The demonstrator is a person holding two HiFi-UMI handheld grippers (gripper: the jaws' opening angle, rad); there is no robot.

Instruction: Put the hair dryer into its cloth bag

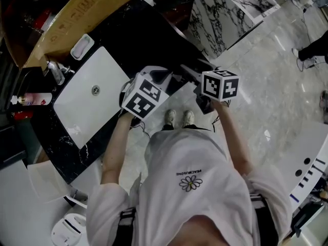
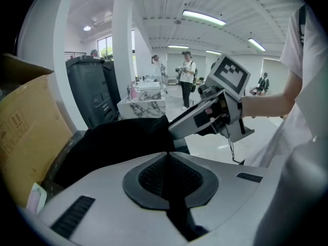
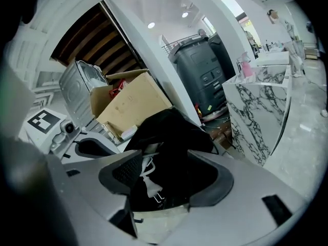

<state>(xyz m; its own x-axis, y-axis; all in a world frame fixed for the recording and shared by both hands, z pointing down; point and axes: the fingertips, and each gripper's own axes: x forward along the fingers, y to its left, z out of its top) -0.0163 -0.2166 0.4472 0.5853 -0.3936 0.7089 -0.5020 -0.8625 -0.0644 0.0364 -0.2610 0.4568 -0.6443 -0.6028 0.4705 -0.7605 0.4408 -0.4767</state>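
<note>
The left tongs [image 2: 166,158] are closed and seem to pinch the edge of the black cloth bag [image 2: 115,147], likely to hold it steady. The right tongs [image 3: 164,176] stand wide open around the bag and grip nothing. Only the right gripper view shows a white plug [image 3: 150,186] and cord in the bag's dark mouth (so the hair dryer is probably inside, its body hidden), while the left gripper view shows just black cloth.

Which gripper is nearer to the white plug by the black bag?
Right. The white plug lies in the gap between the open fingers of the right gripper. The left gripper, fingers together, is at the other side of the black bag, with no plug in its view.
</note>
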